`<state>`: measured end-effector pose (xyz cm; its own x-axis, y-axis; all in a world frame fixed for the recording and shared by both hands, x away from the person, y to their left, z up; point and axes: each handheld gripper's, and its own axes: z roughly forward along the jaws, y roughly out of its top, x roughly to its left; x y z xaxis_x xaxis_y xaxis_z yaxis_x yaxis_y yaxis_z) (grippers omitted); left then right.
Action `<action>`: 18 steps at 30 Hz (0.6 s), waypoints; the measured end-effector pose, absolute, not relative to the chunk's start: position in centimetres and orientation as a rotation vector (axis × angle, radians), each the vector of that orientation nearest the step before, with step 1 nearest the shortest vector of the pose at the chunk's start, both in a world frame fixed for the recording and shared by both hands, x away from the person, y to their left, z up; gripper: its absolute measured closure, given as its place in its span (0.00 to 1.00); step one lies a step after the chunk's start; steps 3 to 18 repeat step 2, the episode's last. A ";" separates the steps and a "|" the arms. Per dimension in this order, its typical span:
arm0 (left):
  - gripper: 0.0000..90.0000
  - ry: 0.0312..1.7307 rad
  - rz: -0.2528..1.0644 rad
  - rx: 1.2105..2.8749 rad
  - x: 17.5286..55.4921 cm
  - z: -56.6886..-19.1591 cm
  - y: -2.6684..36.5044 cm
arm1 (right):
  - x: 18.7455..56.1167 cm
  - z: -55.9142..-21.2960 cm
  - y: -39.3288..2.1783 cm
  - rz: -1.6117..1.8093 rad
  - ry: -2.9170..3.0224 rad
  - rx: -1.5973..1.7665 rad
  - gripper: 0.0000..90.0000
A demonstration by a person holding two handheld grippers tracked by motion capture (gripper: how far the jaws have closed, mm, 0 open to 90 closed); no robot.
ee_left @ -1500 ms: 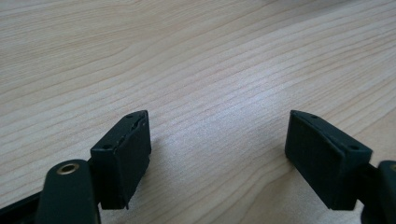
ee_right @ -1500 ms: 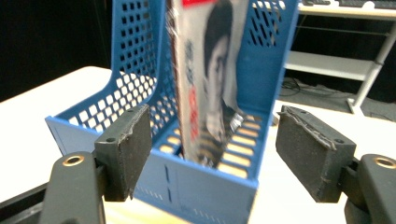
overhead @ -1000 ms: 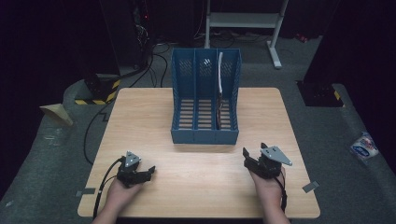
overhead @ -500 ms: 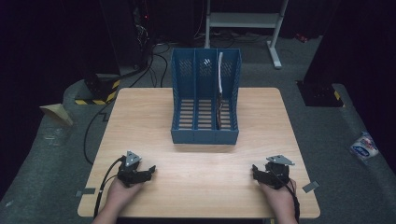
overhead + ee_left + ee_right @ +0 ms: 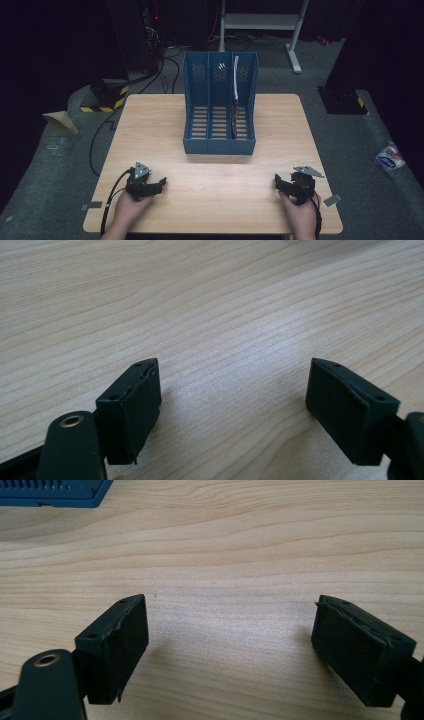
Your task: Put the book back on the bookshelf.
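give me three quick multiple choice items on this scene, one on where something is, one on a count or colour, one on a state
1. Where does the thin upright item stand in the file rack?
A. left slot
B. middle slot
C. right slot

2. How many slots does the rack have?
A. two
B. three
C. five

3. How do the right gripper jaws stand?
A. open, nothing between them
B. shut on a pen
C. shut on the rack

Answers:
1. C, in the high view it stands in the rightmost slot.
2. B, two dividers split the blue rack into three.
3. A, in the right gripper view the jaws stand wide, having just been opening, with bare table between them.
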<state>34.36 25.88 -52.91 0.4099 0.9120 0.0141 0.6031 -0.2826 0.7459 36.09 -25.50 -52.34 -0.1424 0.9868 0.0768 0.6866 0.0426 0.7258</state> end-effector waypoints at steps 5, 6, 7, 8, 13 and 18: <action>0.25 1.284 0.589 2.001 34.4 -52.9 25.9 | 36.1 -52.4 -25.3 0.862 1.881 1.670 0.16; 0.25 1.284 0.589 2.001 34.4 -52.9 25.9 | 36.1 -52.4 -25.3 0.862 1.881 1.670 0.16; 0.25 1.284 0.589 2.001 34.4 -52.9 25.9 | 36.1 -52.4 -25.3 0.862 1.881 1.670 0.16; 0.25 1.284 0.589 2.001 34.4 -52.9 25.9 | 36.1 -52.4 -25.3 0.862 1.881 1.670 0.16; 0.25 1.284 0.589 2.001 34.4 -52.9 25.9 | 36.1 -52.4 -25.3 0.862 1.881 1.670 0.16; 0.25 1.284 0.589 2.001 34.4 -52.9 25.9 | 36.1 -52.4 -25.3 0.862 1.881 1.670 0.16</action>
